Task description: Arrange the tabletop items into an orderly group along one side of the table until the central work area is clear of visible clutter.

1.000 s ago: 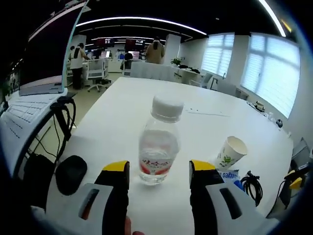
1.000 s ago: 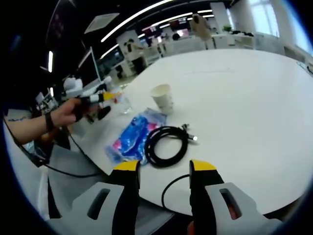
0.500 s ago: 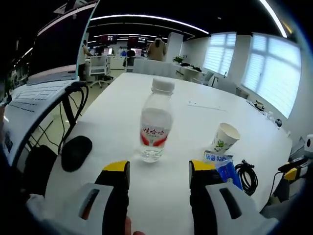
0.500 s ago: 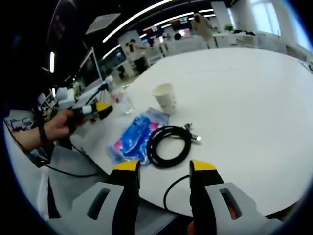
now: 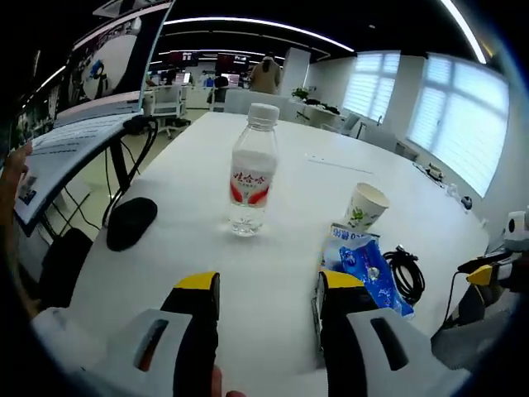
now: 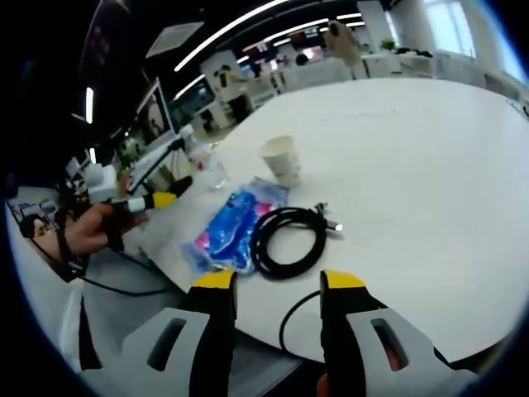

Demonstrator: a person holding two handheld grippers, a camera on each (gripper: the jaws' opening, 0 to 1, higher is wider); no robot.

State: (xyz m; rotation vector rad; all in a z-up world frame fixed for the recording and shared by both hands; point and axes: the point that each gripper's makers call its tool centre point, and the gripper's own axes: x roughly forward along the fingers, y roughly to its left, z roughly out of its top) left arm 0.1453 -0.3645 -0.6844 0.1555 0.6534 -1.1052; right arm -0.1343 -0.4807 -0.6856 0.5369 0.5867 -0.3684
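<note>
A clear water bottle (image 5: pixel 250 174) with a white cap and red label stands upright on the white table (image 5: pixel 207 273), well ahead of my open left gripper (image 5: pixel 266 294). Right of it are a white paper cup (image 5: pixel 364 205), a blue snack packet (image 5: pixel 365 266) and a coiled black cable (image 5: pixel 407 273). A black mouse (image 5: pixel 131 223) lies to the left. In the right gripper view the cup (image 6: pixel 281 159), packet (image 6: pixel 227 231), cable coil (image 6: pixel 285 240) and bottle (image 6: pixel 211 169) lie ahead of my open right gripper (image 6: pixel 269 298). The left gripper (image 6: pixel 153 201) shows there, held by a hand.
An open laptop (image 5: pixel 78 124) on a stand with hanging cables sits at the left table edge. The right gripper (image 5: pixel 496 273) shows at the right. A loose black cable (image 6: pixel 289 318) runs off the near edge. Office desks and people stand far behind.
My left gripper has drawn back from the water bottle, which stays standing on the table. The right gripper has barely moved.
</note>
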